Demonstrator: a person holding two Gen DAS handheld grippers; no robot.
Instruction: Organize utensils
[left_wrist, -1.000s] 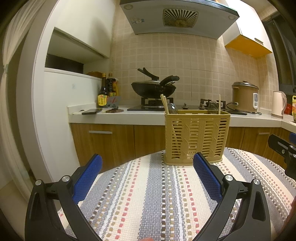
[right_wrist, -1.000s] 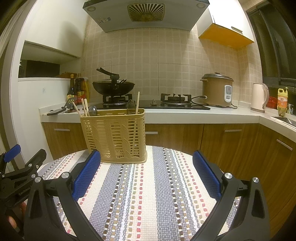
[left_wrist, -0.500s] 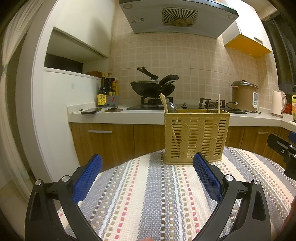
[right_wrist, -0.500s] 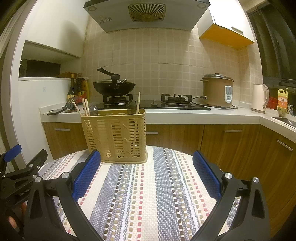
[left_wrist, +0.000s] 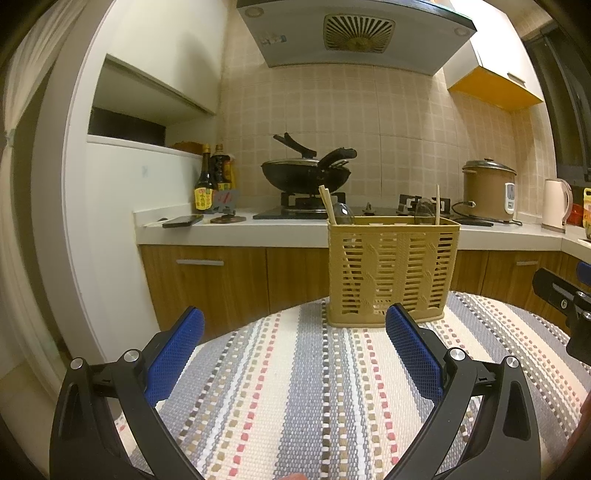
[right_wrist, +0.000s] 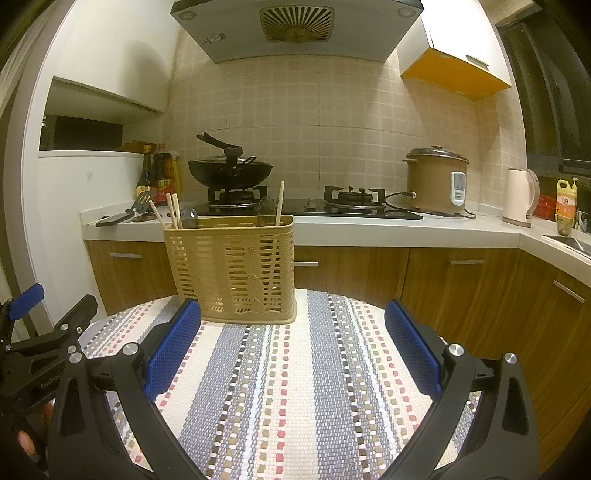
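Note:
A tan slotted utensil basket (left_wrist: 393, 271) stands upright at the far edge of a round table; it also shows in the right wrist view (right_wrist: 232, 267). Chopsticks (right_wrist: 171, 212) and spoons (right_wrist: 266, 210) stick up out of it. My left gripper (left_wrist: 293, 345) is open and empty, held low over the striped cloth in front of the basket. My right gripper (right_wrist: 291, 341) is open and empty, in front and to the right of the basket. Each gripper shows at the edge of the other's view.
A striped woven cloth (left_wrist: 314, 398) covers the table. Behind runs a kitchen counter (right_wrist: 369, 230) with a wok (right_wrist: 229, 172) on a gas stove, sauce bottles (left_wrist: 208, 182), a rice cooker (right_wrist: 437, 182) and a kettle (right_wrist: 521, 201). A white wall stands left.
Both views have shifted very slightly; the basket sits a touch lower in the frames. Both grippers stay open and empty.

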